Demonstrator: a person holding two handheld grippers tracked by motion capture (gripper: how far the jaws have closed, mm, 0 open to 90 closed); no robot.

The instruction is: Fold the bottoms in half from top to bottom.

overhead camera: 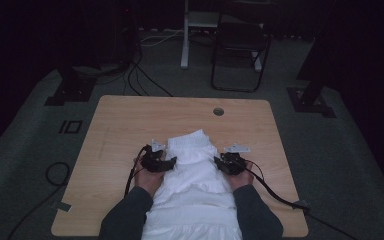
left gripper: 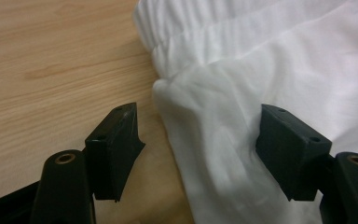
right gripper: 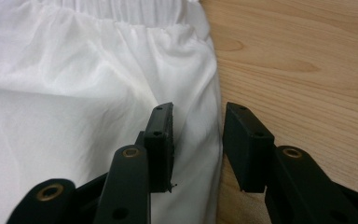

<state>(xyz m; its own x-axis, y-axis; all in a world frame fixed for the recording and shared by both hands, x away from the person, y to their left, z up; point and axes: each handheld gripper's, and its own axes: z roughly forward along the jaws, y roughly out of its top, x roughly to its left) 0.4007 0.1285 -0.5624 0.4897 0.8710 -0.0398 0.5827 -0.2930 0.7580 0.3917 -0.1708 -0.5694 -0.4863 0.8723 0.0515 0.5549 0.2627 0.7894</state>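
My left gripper (left gripper: pixel 198 135) jaws stand released astride the white garment's (overhead camera: pixel 195 170) left edge; my right gripper (right gripper: pixel 198 140) jaws gape over its right edge. Bare surface (overhead camera: pixel 125 125) lies outward.

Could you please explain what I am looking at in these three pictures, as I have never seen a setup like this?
A person sits at a wooden table and holds a two-jaw gripper in each hand. The high view looks down from above: the left gripper and right gripper sit at either side of a white garment with a gathered waistband, spread on the table. The other two pictures come from cameras riding on the grippers, looking along their black jaws. In the left gripper view the jaws stand wide apart astride the garment's edge, not pressing it. In the right gripper view the jaws are narrower, also astride the cloth edge with a gap, gripping nothing.
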